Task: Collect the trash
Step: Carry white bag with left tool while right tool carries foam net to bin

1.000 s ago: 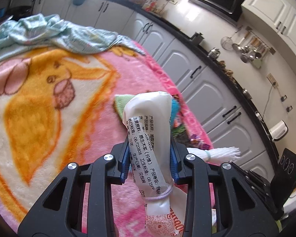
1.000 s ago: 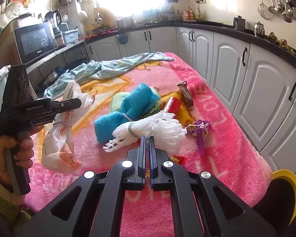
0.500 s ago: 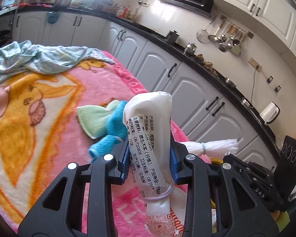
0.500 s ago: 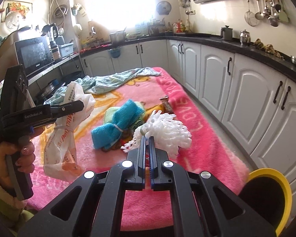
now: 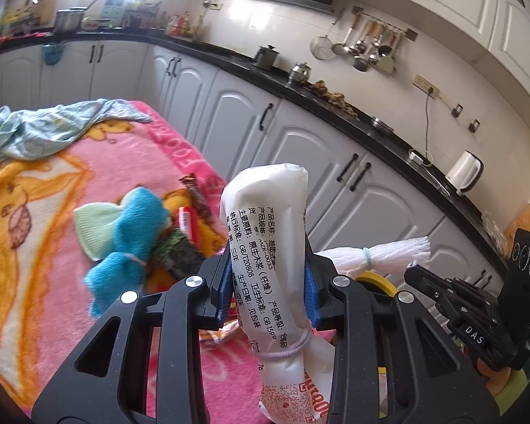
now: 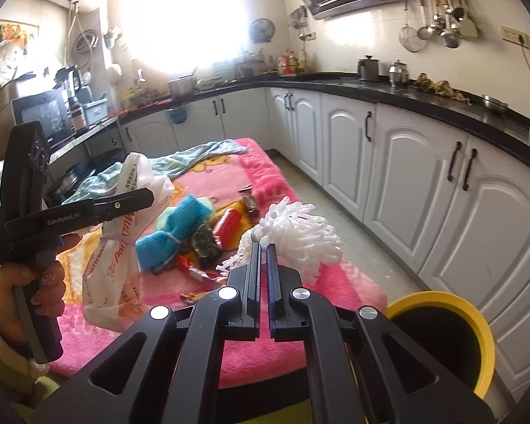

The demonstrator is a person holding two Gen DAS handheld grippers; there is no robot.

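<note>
Left wrist view shows the left gripper (image 5: 268, 284) pinching a rolled white bag (image 5: 270, 247) between its blue pads; the roll stands upright and is tied low down with a thin band, which keeps it compact enough to carry as one piece. Right wrist view shows the right gripper (image 6: 262, 258) pressed together on the neck of a white foam net (image 6: 296, 240), just where a green band bunches it, so the frilly end fans out past the fingertips. Both pieces are lifted clear of the pink blanket (image 6: 300, 282), probably on their way to the yellow bin (image 6: 441, 339), which stands on the floor just beside the blanket's near corner, under the right gripper.

More trash waits on the blanket: a blue cloth bundle (image 6: 175, 233) tied at the middle, a red packet (image 6: 226, 226), a dark wrapper (image 6: 249, 199) and a few small scraps near it. A crumpled pale sheet (image 5: 42, 130) lies at the far end, well apart from the rest.
</note>
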